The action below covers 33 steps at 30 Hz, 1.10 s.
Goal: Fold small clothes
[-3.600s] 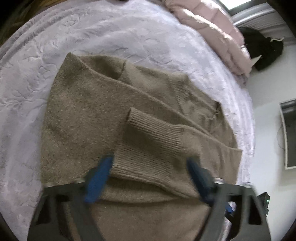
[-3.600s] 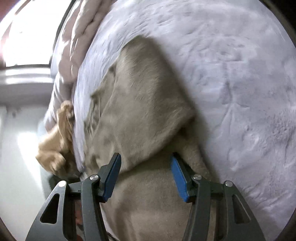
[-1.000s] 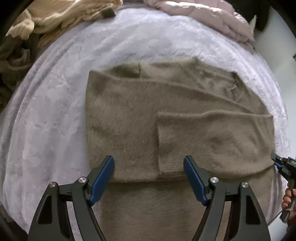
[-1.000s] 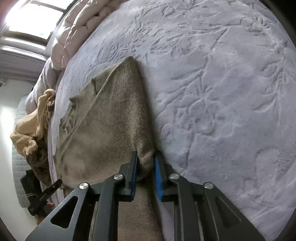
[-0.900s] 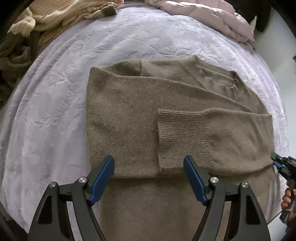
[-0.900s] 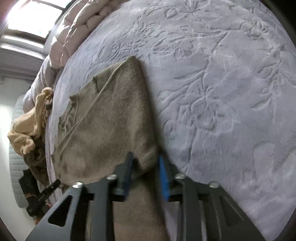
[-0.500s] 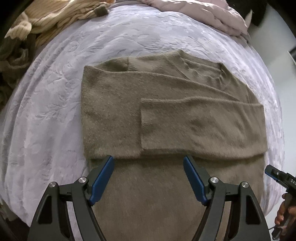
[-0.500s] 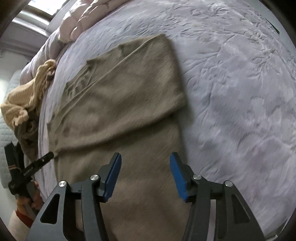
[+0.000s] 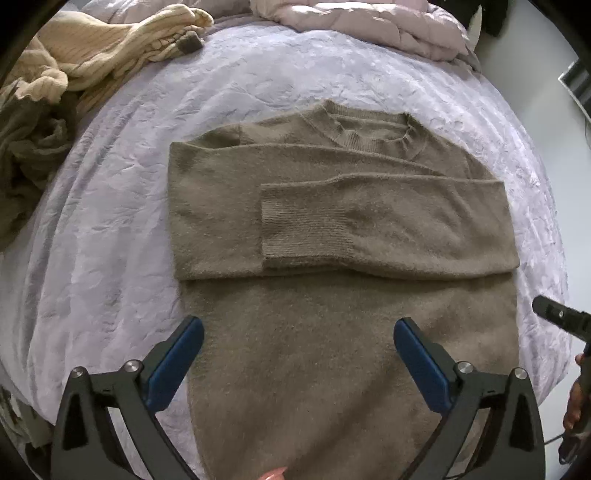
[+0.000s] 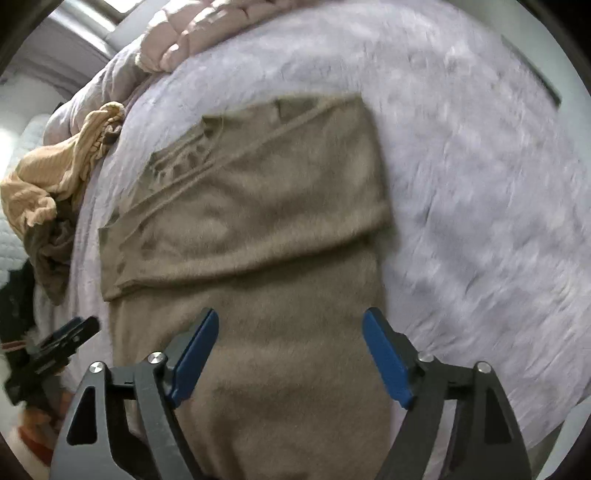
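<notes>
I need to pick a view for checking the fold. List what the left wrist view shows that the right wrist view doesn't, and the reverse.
Left wrist only: the ribbed cuff of the sleeve folded across the chest, and the neckline, both sharp.

Right wrist only: the window sill behind the bed; the picture is blurred.

Both: the brown sweater on the lavender bedspread, the pink duvet, the cream garment pile, and open grippers.

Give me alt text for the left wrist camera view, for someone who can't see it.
A brown knit sweater lies flat on a lavender bedspread, both sleeves folded across its chest. The open left gripper hovers over the lower body with its blue fingers spread. Cream and pink bedding is heaped at the far edge; the right gripper shows at the right.
</notes>
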Each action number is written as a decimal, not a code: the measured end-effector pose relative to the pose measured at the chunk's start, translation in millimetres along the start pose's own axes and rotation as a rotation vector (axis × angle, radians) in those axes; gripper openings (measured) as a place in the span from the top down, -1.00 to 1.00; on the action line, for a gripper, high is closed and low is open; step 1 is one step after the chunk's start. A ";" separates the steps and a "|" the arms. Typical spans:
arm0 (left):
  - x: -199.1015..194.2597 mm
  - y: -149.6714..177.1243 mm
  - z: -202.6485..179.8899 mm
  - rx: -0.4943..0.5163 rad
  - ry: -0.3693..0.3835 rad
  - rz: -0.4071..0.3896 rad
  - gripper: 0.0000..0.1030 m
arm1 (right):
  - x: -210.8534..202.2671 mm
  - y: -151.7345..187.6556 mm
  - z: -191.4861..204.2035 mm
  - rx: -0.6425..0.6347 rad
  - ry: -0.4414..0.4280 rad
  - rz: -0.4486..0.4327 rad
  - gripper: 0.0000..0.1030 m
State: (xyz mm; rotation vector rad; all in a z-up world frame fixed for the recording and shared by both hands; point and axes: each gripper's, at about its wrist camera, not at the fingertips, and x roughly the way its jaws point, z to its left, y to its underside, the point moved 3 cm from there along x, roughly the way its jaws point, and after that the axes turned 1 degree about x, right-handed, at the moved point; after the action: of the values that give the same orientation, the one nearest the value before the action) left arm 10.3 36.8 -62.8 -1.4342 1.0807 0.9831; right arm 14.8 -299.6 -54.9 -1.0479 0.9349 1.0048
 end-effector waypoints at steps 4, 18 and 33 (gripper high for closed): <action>-1.5 2.3 11.7 -0.063 -0.010 0.028 -1.00 | -6.6 -8.9 9.9 -0.101 0.065 -0.023 -0.64; -12.4 28.1 22.6 -0.149 -0.075 0.080 -1.00 | -10.2 0.2 7.0 -0.074 0.001 0.069 -0.64; -34.8 40.0 -14.8 -0.101 -0.102 0.069 -1.00 | -15.9 -1.9 -4.9 -0.058 -0.068 0.069 -0.64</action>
State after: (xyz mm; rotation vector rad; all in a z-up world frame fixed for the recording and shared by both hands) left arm -37.0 24.0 -37.7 -1.4192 1.0234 1.1620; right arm 11.7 -307.7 -40.7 -1.0289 0.8956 1.1237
